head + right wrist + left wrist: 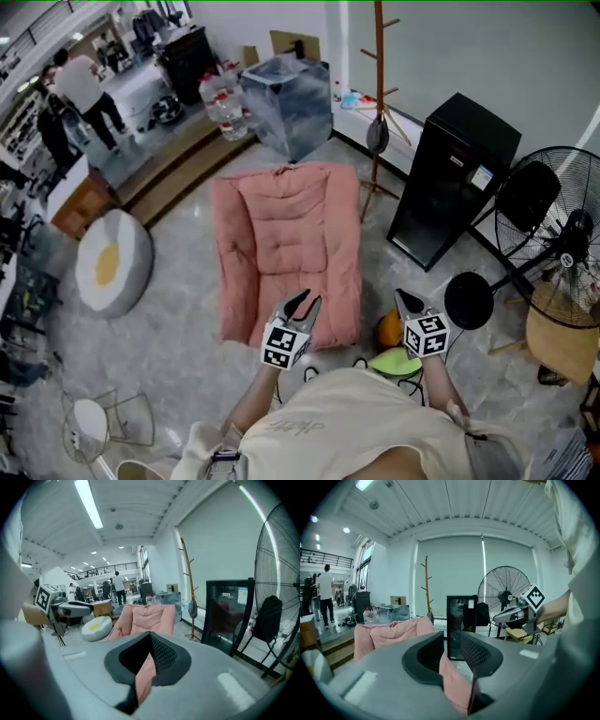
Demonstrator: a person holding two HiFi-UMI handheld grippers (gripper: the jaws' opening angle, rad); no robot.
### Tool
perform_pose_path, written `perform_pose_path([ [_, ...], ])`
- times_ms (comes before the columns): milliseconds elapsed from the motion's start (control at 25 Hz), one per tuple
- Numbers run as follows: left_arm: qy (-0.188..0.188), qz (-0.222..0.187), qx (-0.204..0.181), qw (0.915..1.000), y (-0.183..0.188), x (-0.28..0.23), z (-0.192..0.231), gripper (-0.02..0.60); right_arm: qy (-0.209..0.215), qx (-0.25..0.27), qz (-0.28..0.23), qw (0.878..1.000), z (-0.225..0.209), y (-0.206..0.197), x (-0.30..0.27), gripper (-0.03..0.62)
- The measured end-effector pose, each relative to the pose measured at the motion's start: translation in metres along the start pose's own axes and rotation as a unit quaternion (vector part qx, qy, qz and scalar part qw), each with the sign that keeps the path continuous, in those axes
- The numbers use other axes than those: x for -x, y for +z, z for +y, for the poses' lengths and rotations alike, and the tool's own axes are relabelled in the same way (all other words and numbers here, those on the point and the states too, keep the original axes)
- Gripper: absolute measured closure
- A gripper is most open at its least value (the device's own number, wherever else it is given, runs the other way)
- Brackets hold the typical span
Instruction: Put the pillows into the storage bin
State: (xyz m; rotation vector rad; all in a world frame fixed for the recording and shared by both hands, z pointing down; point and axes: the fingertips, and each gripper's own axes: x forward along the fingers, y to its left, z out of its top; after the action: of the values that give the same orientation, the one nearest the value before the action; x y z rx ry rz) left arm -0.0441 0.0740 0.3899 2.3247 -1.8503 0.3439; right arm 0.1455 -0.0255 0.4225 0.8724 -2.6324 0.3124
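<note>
On marble floor, pink tufted cushion (pixel 286 244) lies lengthwise away from me, far end toward translucent storage bin (pixel 289 103). Left tongs (pixel 306 305) parted, empty, over near end. Right tongs (pixel 406 302) clenched on nothing, off right edge. I judge left nearer.

The cushioned floor chair (pixel 286 248) sits on the floor (pixel 187 328). To its left, well apart, lies the round pillow (pixel 112 261). Behind its far edge stands the storage bin (pixel 289 101), with water bottles (pixel 223 101) just left of the bin. The coat stand (pixel 379 112) rises near the chair's far right corner. Farther right stands the cabinet (pixel 455 178), and beyond that the pedestal fan (pixel 553 225). The left gripper (pixel 306 300) hangs over the chair's near edge. The right gripper (pixel 403 298) is off the chair's near right corner.
</note>
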Motion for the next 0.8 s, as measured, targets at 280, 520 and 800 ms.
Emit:
perform_pose_path([
  [280, 0.019, -0.033, -0.021, 0.9990, 0.043, 0.014, 0.021, 0.539, -0.005, 0.022, -0.083, 0.996, 0.015, 0.071, 0.019, 0.592],
  [520, 0.021, -0.057, -0.022, 0.9979, 0.077, 0.026, 0.030, 0.568, 0.017, 0.083, -0.129, 0.988, 0.045, 0.112, 0.028, 0.592],
  [800, 0.039, -0.091, 0.001, 0.9951, 0.103, 0.041, 0.038, 0.568, 0.008, 0.119, -0.153, 0.981, 0.070, 0.141, 0.038, 0.592],
])
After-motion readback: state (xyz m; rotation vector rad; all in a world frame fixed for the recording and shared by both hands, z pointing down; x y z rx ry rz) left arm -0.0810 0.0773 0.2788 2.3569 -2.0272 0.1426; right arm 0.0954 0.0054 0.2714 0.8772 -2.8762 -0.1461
